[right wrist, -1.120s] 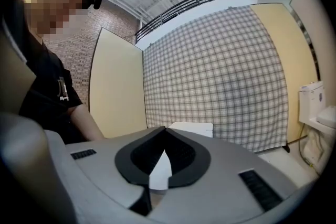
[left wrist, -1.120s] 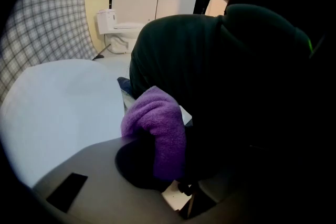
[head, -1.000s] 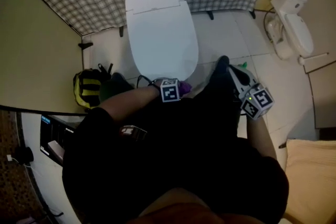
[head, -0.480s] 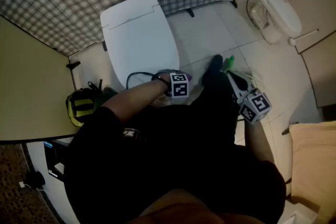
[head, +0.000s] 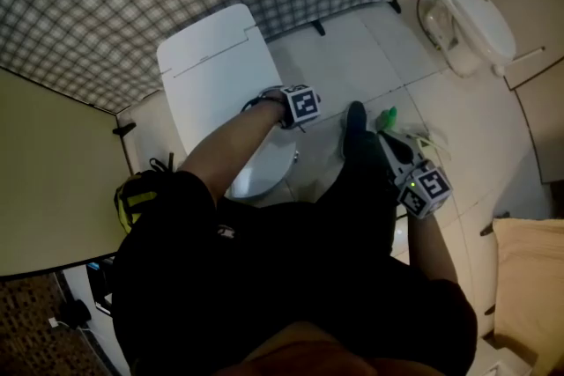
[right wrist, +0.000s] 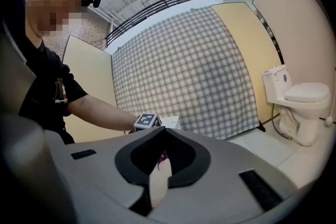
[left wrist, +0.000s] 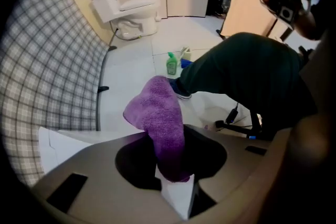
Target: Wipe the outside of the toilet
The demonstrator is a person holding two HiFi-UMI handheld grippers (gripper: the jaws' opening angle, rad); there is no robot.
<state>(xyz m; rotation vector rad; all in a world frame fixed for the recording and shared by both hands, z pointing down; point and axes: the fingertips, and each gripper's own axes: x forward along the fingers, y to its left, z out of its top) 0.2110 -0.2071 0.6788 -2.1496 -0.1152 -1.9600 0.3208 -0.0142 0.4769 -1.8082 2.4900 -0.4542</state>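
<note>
The white toilet (head: 211, 70) stands with its lid down against the checked wall. My left gripper (head: 300, 106) hovers at the toilet's right side, beside the seat. It is shut on a purple cloth (left wrist: 160, 123), which sticks up out of the jaws in the left gripper view; the head view does not show the cloth. My right gripper (head: 412, 176) hangs low to the right, by the person's dark leg, away from the toilet. Its jaws (right wrist: 157, 178) meet with nothing between them. A corner of the toilet (right wrist: 170, 122) shows behind the left gripper's marker cube (right wrist: 147, 121).
A second white toilet (head: 469, 4) stands at the far right. A green bottle (head: 386, 116) sits on the tiled floor near the person's shoe (head: 354, 123). A yellow and black bag (head: 137, 196) lies left of the toilet. Cream panels close in the left side.
My left gripper rose from the bowl's front to the right side of the seat. The head view swung, so the toilet now shows further left. The right gripper stayed low.
</note>
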